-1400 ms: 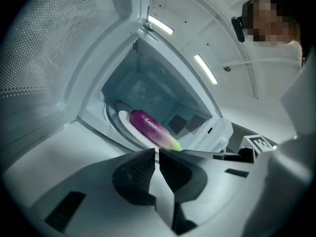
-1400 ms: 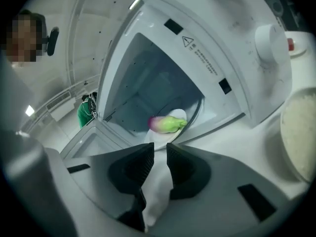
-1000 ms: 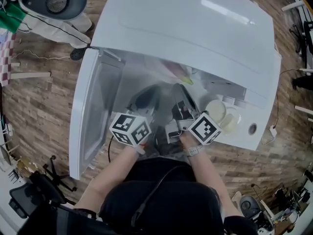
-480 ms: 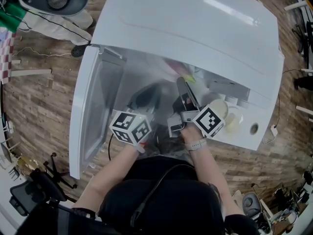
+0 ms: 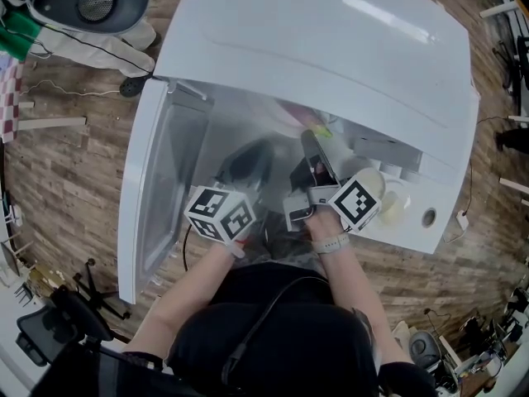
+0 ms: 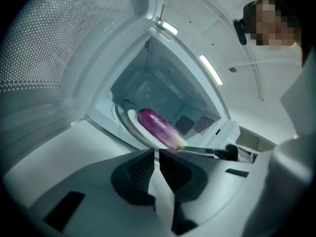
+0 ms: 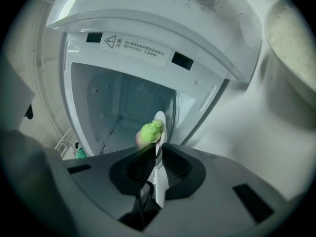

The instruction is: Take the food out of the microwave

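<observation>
A purple eggplant (image 6: 157,126) with a green stem end (image 7: 149,131) lies on a white plate (image 6: 132,121) inside the open white microwave (image 5: 331,48). My right gripper (image 7: 158,157) reaches into the cavity; its jaws have just been closing and now press on the plate's rim (image 7: 159,122), seen edge-on between the pads. In the head view the right gripper (image 5: 312,151) points at the eggplant (image 5: 302,121). My left gripper (image 6: 155,154) hangs in front of the opening, shut with nothing in it. It shows in the head view as the left gripper (image 5: 248,162) beside the door.
The microwave door (image 5: 157,188) stands swung open to the left. Round dials (image 5: 368,187) and a button (image 5: 427,217) sit on the control panel at the right. A dark round appliance (image 5: 91,2) and cables lie on the wood floor (image 5: 66,164).
The right gripper has pushed a little deeper into the microwave, rolled slightly, and its jaws have closed on the plate's rim. The left gripper has stayed still.
</observation>
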A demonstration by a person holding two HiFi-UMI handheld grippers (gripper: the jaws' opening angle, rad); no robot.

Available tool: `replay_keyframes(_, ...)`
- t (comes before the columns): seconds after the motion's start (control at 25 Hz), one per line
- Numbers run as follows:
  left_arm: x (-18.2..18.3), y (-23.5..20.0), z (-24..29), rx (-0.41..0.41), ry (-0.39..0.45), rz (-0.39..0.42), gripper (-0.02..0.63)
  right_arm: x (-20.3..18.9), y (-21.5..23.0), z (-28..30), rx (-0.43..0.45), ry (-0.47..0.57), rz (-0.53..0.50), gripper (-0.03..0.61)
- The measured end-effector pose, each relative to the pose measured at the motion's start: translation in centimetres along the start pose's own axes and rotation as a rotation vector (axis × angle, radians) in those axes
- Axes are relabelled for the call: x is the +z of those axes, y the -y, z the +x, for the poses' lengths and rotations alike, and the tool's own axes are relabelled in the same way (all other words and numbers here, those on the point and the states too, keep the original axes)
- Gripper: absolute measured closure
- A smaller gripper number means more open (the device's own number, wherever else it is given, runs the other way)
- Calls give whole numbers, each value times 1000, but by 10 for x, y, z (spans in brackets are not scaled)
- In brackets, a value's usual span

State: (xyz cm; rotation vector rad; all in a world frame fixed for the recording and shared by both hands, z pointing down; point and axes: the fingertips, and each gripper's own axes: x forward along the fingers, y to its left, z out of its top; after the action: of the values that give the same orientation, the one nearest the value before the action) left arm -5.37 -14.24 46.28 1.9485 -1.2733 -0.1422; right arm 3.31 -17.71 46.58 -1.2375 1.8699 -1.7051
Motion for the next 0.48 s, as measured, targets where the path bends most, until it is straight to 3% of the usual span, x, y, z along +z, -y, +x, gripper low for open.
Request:
replay_keyframes(0.28,6,7,2,-20,7,-27,588,0,2,-11,10,17,97,540)
replay_keyframes(0.48,2,11,4,-24,-16,-77,519,1,1,-18,25,20,96,541)
